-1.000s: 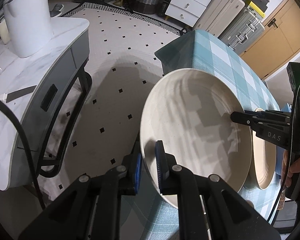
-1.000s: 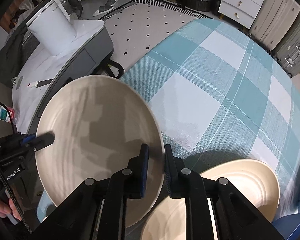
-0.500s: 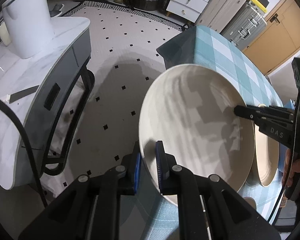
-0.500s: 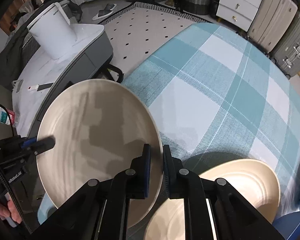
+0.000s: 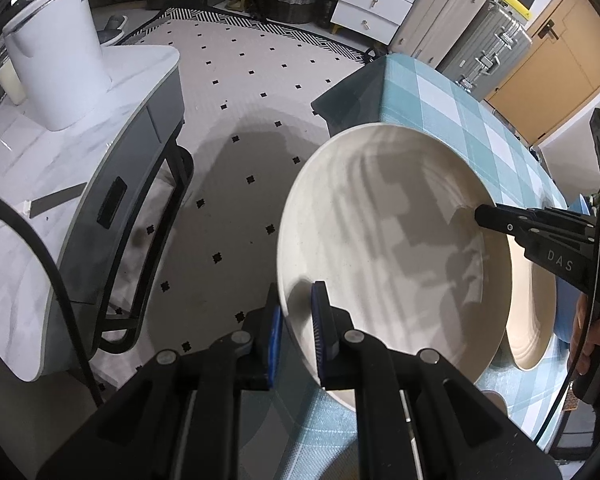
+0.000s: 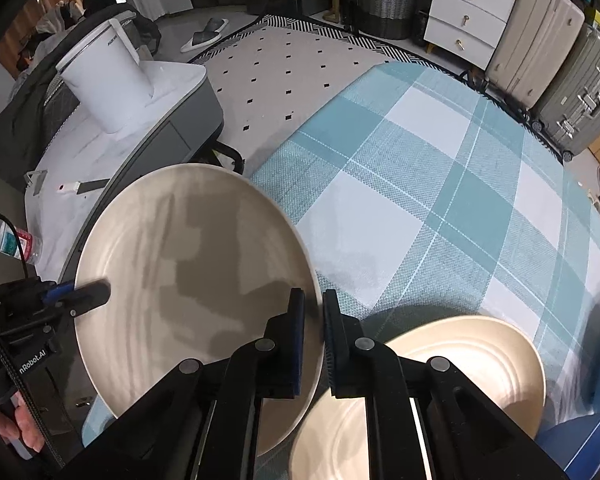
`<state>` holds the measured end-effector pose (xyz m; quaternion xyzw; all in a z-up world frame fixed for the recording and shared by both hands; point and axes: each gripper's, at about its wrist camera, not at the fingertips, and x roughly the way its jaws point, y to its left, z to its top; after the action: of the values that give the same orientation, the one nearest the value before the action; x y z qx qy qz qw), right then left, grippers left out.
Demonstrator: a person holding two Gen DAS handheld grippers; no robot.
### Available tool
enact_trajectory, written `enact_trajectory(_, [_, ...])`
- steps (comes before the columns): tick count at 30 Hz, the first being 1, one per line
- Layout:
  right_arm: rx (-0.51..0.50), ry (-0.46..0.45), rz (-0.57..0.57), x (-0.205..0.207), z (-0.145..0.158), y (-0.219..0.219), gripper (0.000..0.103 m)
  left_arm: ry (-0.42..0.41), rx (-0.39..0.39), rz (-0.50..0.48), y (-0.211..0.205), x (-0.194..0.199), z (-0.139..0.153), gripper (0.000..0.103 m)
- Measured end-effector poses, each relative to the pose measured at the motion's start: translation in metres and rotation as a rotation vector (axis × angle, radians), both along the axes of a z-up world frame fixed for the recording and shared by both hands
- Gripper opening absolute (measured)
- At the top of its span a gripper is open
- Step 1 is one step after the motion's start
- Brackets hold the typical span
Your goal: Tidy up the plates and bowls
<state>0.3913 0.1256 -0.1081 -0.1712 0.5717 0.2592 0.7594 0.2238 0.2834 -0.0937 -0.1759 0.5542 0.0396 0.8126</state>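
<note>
Over the near-left edge of a counter (image 6: 440,208) draped in a teal and white checked cloth, two hand-held tools carry one large cream plate (image 5: 384,240) between them. Seen from the left wrist camera, the left tool (image 5: 296,320) reaches up from six o'clock, and its blue-padded fingers (image 5: 320,320) are closed on the plate's near rim, one pad on the upper face and one underneath. At three o'clock in that view the right tool (image 5: 484,214) enters from the side, its black tip clamped on the opposite rim, with part of a hand (image 5: 592,340) gripping its handle below.

From the right wrist camera, the plate fills the area from nine to seven o'clock, hanging partly past the counter edge. That tool's jaws have just been closing and now pinch the plate's rim. The left tool shows at nine o'clock, biting the far rim.

A second cream plate (image 6: 440,392) with ridged rings lies flat on the cloth at five o'clock, just beside the held plate. A blue dish (image 6: 588,440) peeks in at four o'clock.

Beyond the counter at eleven o'clock, a white bucket-shaped appliance (image 6: 104,80) stands on a marble-topped side table (image 6: 172,120).
</note>
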Motion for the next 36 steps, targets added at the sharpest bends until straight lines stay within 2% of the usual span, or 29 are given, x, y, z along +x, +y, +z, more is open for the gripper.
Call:
enact_trajectory(16, [0.001, 0.039, -0.029, -0.001, -0.013, -0.007, 0.007, 0.036, 0.006, -0.003, -0.006, 0.001, -0.009, 0.011])
enact_trajectory(20, [0.003, 0.04, -0.028, 0.0, -0.012, -0.006, 0.007, 0.042, -0.013, 0.002, -0.003, 0.001, -0.01, 0.011])
enact_trajectory(26, [-0.016, -0.011, -0.019, -0.002, 0.002, -0.001, 0.007, 0.032, -0.009, 0.003, -0.005, 0.003, 0.0, 0.011])
enact_trajectory(36, [0.006, -0.023, -0.035, -0.007, 0.033, -0.01, 0.007, 0.027, -0.013, -0.003, -0.009, -0.001, 0.024, 0.011])
